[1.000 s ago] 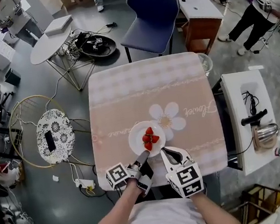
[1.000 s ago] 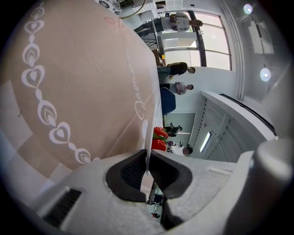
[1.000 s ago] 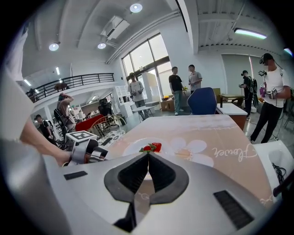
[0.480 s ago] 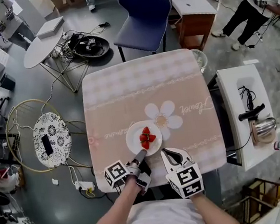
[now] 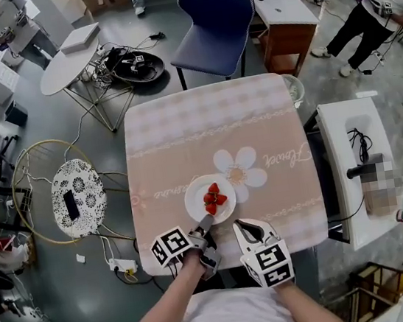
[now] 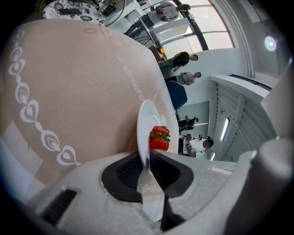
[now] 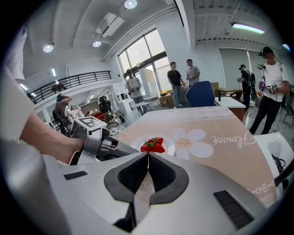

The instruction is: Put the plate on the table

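Observation:
A white plate with red strawberries rests flat on the pink flower tablecloth of the table, near its front edge. My left gripper reaches its near rim from the front left. In the left gripper view the plate's rim runs between the black pads, below the strawberries. The jaws of the left gripper are opening, with the pads still against the rim. My right gripper hangs just right of the plate, shut and empty. The right gripper view has its pads meeting, with the plate beyond them.
A blue chair stands at the table's far side. A white side table with a cable and tools is at the right. On the left are a round white table and a patterned stool. People stand at the back.
The head view has shifted a little. The plate stays on the cloth, the left gripper stays at its near rim, and the right gripper stays beside it.

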Available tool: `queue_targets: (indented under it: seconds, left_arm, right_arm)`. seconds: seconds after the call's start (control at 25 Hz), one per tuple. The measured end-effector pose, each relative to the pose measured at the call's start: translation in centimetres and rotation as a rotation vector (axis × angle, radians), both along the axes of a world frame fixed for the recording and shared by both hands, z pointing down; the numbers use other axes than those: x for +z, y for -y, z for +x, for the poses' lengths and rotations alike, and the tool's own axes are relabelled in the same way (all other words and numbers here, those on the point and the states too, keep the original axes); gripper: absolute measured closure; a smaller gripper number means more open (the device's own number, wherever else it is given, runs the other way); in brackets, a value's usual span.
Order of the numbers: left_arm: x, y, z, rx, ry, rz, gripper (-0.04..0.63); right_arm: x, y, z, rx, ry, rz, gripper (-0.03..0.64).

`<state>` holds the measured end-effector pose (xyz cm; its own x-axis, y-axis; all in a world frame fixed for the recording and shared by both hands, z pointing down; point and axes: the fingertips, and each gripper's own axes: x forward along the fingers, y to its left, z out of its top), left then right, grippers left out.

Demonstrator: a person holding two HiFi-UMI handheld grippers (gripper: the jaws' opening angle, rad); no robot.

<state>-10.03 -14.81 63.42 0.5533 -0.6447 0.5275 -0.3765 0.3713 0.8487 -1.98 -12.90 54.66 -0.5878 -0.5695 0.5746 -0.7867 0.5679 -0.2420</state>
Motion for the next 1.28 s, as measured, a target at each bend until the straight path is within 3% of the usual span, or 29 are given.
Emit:
queue_targets:
  seconds: [1.04, 1.28]
  left_arm:
    - [0.6, -0.5, -1.2, 0.284, 0.527, -0.088, 0.445]
    - [-0.1, -0.7, -2.0, 0.353, 0.667, -0.067, 0.44]
  right_arm:
    - [-0.1, 0.1, 1.4, -0.015, -0.001, 0.015, 0.612]
    - [-0.4, -0.1, 1.5, -0.017, 0.005, 0.018, 0.612]
